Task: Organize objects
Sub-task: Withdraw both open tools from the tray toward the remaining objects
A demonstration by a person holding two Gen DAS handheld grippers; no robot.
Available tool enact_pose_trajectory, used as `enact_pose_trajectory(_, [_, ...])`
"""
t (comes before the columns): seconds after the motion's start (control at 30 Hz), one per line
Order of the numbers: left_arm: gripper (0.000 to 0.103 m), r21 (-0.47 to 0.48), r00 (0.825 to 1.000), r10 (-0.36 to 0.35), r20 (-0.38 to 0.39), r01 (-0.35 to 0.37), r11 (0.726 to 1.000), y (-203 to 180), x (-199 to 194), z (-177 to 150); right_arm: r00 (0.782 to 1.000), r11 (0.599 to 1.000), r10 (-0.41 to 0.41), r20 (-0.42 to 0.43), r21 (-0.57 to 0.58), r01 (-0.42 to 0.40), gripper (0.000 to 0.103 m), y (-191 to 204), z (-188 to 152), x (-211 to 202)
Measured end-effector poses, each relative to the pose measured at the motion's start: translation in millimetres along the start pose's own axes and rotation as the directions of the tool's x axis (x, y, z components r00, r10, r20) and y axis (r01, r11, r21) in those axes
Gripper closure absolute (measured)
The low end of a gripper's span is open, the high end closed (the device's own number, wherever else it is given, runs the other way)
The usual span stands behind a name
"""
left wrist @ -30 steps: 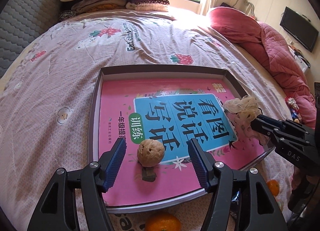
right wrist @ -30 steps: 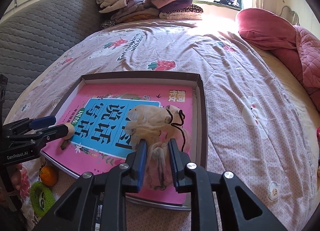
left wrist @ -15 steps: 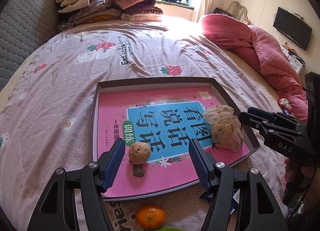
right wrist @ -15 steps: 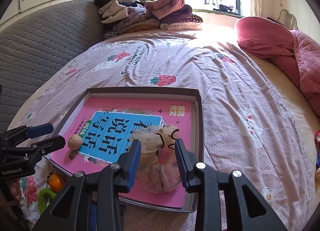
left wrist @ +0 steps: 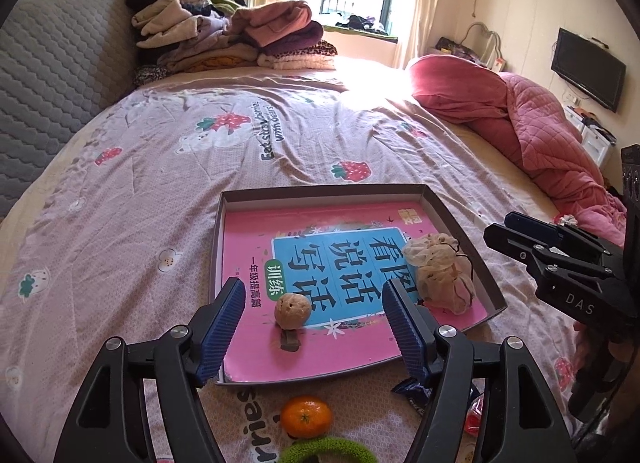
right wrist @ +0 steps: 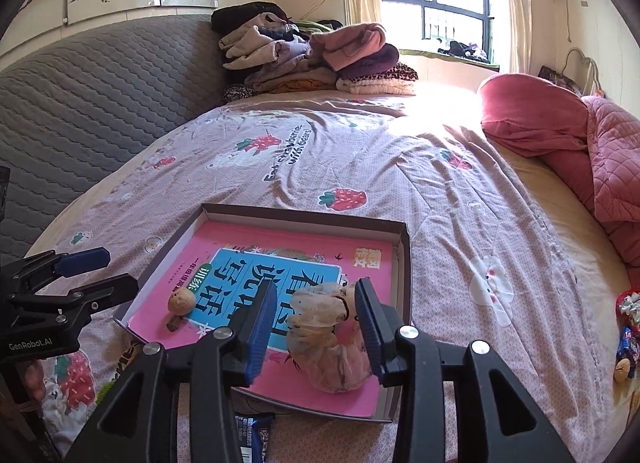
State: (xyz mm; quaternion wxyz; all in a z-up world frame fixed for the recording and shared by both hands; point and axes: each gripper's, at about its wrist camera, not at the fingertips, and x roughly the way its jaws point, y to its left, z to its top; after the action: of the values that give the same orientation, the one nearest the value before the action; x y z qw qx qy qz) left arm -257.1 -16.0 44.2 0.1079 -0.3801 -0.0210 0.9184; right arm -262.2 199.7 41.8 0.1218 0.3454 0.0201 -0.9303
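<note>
A shallow grey box lies on the bed with a pink book in it. On the book sit a brown walnut and a beige mesh pouch. My left gripper is open and empty, back from the walnut. My right gripper is open, its fingers either side of the pouch without holding it; it also shows in the left wrist view.
A tangerine, a green fuzzy ring and a dark snack packet lie on the bedsheet in front of the box. Folded clothes are piled at the bed's far end. A red quilt lies right.
My right gripper opened and let go of the mesh pouch, which now rests on the book. Both grippers pulled back and up from the box.
</note>
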Motion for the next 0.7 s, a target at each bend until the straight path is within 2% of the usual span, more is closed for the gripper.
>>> enact_pose_trajectory(0.23, [0.029,0.007,0.999,0.028,0.047,-0.028,1.000,-3,-30,-4,0.998,0.999,0.014,0.066,-0.040,-0.012,0.059,14,5,-28])
enact_pose_trajectory(0.7, [0.029,-0.013,0.998,0.025,0.062,-0.025,1.000,-5,-71,-34,0.982,0.996,0.046,0.184,-0.081,-0.031,0.058,41,3,-90])
